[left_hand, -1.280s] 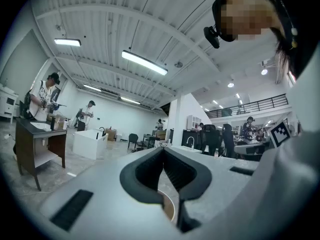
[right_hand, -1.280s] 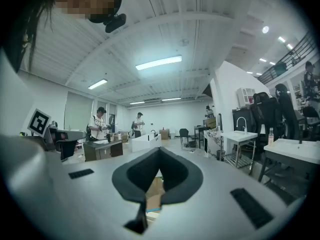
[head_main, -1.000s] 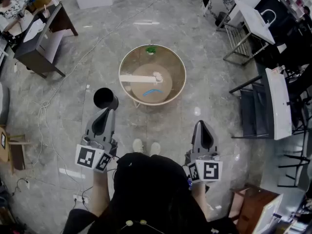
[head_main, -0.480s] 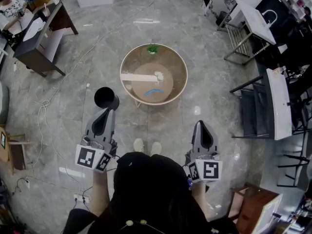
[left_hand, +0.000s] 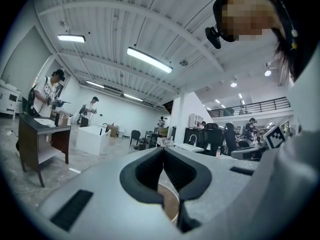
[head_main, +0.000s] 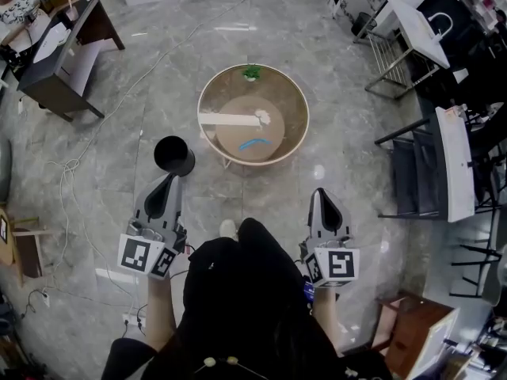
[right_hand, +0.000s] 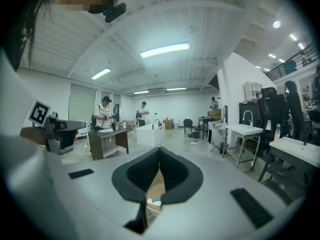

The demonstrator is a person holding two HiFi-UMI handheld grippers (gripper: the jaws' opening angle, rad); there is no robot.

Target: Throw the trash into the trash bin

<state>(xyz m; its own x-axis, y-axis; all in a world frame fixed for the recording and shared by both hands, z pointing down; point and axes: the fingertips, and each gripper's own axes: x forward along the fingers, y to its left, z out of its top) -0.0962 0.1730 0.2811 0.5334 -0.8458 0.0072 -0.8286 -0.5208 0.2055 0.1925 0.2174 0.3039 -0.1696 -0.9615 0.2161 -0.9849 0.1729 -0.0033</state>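
Stance has shifted: the person has stepped forward, one shoe now hidden, bringing the left gripper (head_main: 169,179) and right gripper (head_main: 318,194) nearer the round tan surface with cream rim (head_main: 289,105). Both grippers are closed and empty. Blue curved scrap (head_main: 253,143) and white crumpled wad (head_main: 262,117) lie untouched there; black round trash bin (head_main: 174,155) stands beside it. Pickup pending. No legible writing.

Round table (head_main: 273,93): white scrap (head_main: 261,117) and blue strip (head_main: 253,143) on its top, green item (head_main: 252,73) at its far rim, all too small to identify. Black trash bin (head_main: 174,155), left of the table: interior dark, contents not discernible. Near side of the table: one white shoe (head_main: 228,229) shows, the other hidden under the person's head (head_main: 238,291); desk (head_main: 55,70), far left of the table, cut by the frame edge.
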